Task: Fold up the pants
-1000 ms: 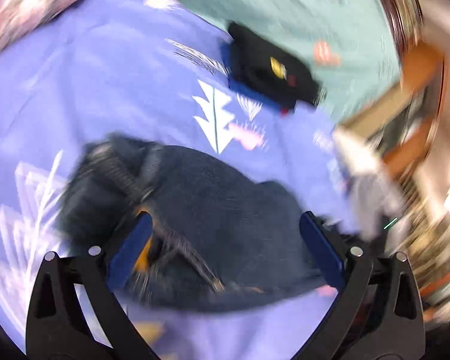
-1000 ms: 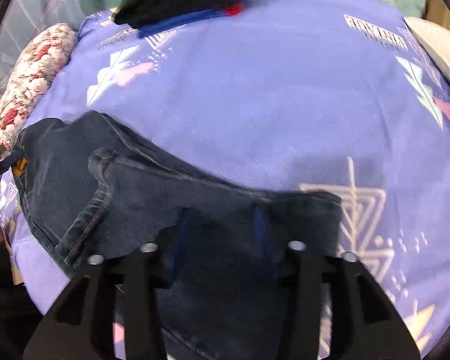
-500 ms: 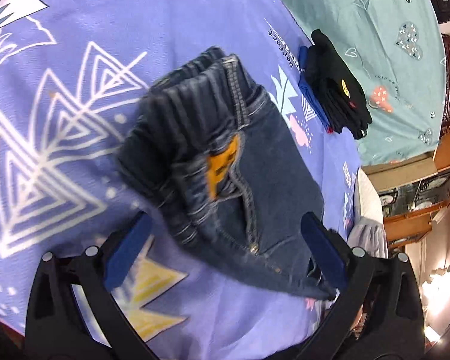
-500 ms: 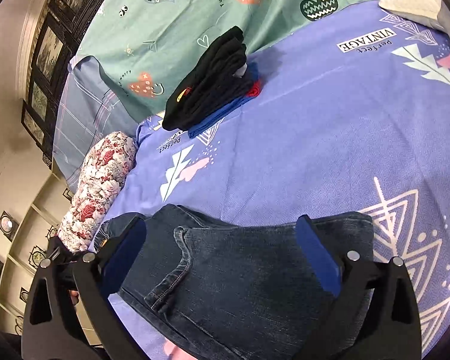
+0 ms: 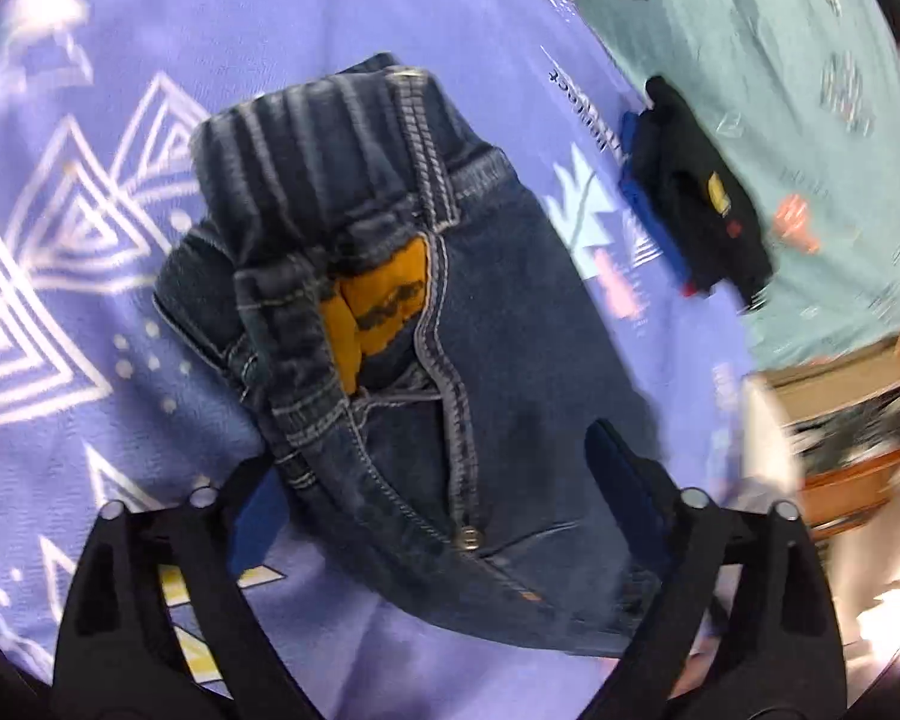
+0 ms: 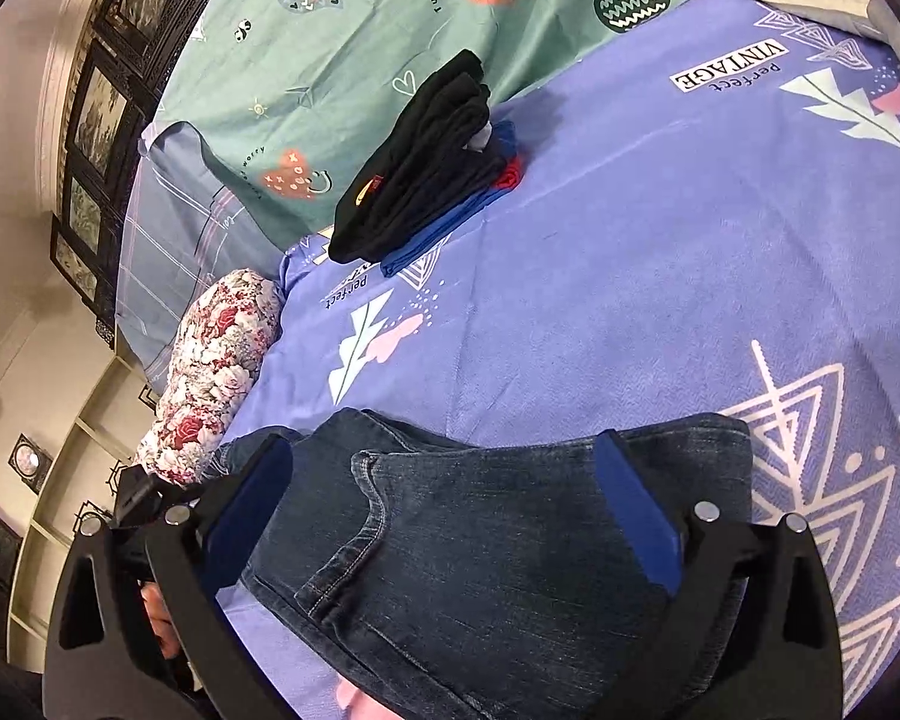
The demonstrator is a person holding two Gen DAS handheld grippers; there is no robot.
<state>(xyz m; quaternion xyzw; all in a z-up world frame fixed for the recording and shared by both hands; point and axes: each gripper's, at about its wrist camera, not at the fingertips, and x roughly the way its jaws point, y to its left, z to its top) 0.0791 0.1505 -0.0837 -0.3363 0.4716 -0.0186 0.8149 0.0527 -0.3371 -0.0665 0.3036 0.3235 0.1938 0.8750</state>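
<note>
Our left claw [image 5: 444,501] is closing around the jeans [image 5: 426,324], pads not yet pressing; our right claw [image 6: 444,510] gapes over them, lower frame.

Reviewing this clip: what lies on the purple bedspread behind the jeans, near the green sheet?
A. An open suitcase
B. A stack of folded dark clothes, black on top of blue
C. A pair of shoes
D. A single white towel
B: the right wrist view shows a stack of folded clothes, black pieces on top of a blue one, on the purple bedspread beyond the jeans.
</note>
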